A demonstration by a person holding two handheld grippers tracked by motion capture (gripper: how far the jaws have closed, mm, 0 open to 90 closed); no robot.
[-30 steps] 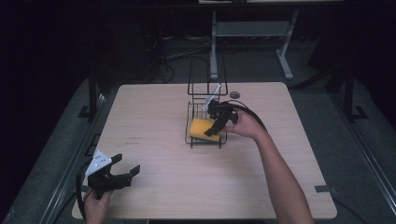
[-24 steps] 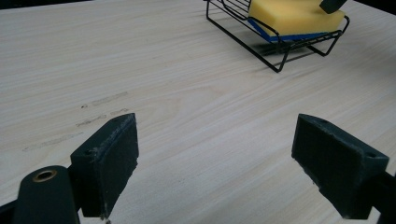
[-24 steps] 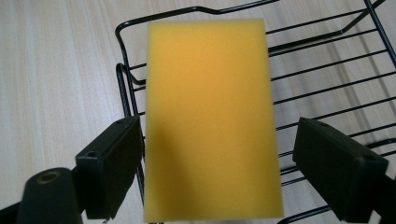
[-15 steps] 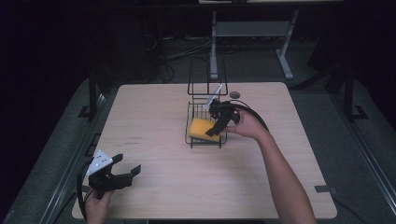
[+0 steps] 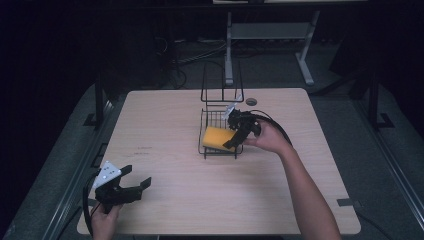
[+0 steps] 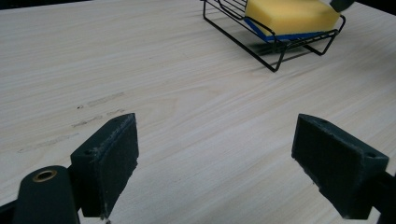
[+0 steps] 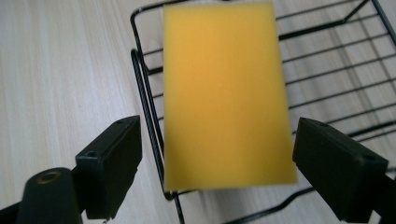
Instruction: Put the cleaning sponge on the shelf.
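A yellow sponge (image 5: 216, 137) with a blue underside (image 6: 280, 36) lies in a black wire rack (image 5: 220, 116) at mid-table. It rests slanted on the rack's low rim (image 7: 145, 98) and looks blurred in the right gripper view. My right gripper (image 5: 234, 137) hovers over the sponge (image 7: 226, 93), open, with a jaw wide on each side and neither touching it. My left gripper (image 5: 137, 177) is at the table's near left corner, open and holding nothing. It points across the bare wood toward the rack (image 6: 280, 53).
The rack has a tall wire back (image 5: 220, 82) on its far side. A small round hole (image 5: 251, 101) sits in the tabletop (image 5: 300, 190) behind the rack. Cables trail from both grippers. Dark floor and a metal stand (image 5: 270, 32) lie beyond the far edge.
My right gripper has dipped slightly lower over the sponge in the rack. The left gripper has stayed where it was.
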